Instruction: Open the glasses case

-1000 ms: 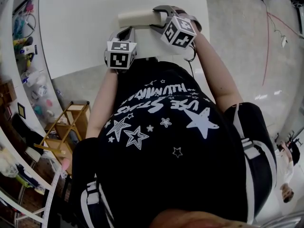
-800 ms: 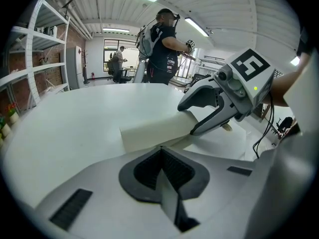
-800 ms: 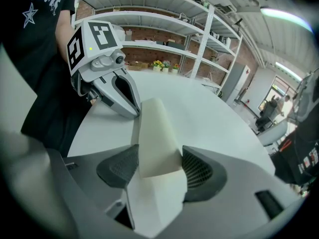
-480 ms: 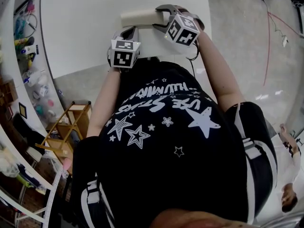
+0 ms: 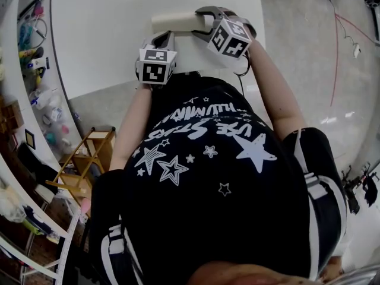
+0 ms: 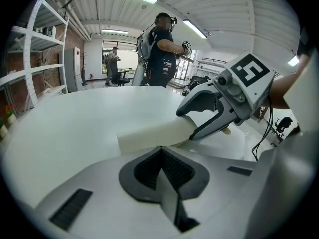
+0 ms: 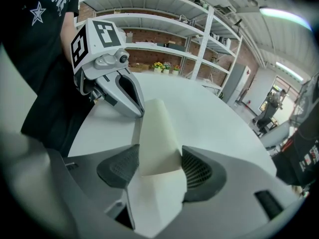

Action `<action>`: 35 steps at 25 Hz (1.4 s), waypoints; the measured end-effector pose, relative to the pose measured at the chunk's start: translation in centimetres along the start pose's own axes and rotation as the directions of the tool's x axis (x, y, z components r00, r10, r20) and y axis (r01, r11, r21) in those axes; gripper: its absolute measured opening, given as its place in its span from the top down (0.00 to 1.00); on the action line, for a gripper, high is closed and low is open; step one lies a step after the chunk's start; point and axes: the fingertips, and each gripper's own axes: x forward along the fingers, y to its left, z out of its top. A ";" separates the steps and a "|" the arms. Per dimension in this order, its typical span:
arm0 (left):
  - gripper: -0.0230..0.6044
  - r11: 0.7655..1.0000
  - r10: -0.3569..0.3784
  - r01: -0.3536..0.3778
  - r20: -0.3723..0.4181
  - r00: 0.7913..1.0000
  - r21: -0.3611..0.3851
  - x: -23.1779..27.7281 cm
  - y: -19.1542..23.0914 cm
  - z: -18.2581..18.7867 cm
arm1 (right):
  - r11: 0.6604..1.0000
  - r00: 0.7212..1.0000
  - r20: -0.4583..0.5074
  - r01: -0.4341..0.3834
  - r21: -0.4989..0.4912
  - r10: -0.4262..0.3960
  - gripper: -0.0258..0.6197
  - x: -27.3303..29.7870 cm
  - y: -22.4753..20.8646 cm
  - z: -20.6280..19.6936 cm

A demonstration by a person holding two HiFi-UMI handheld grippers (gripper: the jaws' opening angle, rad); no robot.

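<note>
A cream glasses case [image 5: 177, 22] lies closed on the white table [image 5: 101, 34], close to the person's body. My right gripper [image 5: 203, 21] is shut on the case's right end; in the right gripper view the case [image 7: 157, 133] fills the gap between the ribbed pads [image 7: 119, 169]. My left gripper [image 5: 164, 38] sits just in front of the case's near side, jaws shut with nothing between them. In the left gripper view the case [image 6: 154, 132] lies just beyond my closed left gripper [image 6: 160, 152], with the right gripper [image 6: 197, 122] clamped on its end.
The table's near edge runs just under the grippers. Shelving with small items [image 5: 29, 70] stands at the left, a wooden stool [image 5: 83, 159] below it. A person [image 6: 162, 49] stands beyond the table's far side.
Almost nothing: the case and both grippers sit slightly further right in the head view than a second ago. The right gripper's hold is unchanged.
</note>
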 end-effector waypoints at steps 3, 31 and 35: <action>0.94 1.000 -0.004 0.004 0.000 1.000 -0.002 0.1 -0.1 -0.1 | 1.000 1.000 -0.002 -0.015 0.001 0.015 0.53 -0.1 0.0 -0.1; 0.94 1.000 -0.005 0.005 -0.004 1.000 -0.006 0.1 -0.2 -0.5 | 0.982 0.988 0.018 -0.152 0.109 0.151 0.53 -0.3 -0.1 0.1; 0.94 1.000 0.009 -0.008 0.026 1.000 -0.030 0.0 0.1 0.2 | 0.967 0.983 0.065 -0.182 0.180 0.173 0.53 -0.4 -0.4 0.6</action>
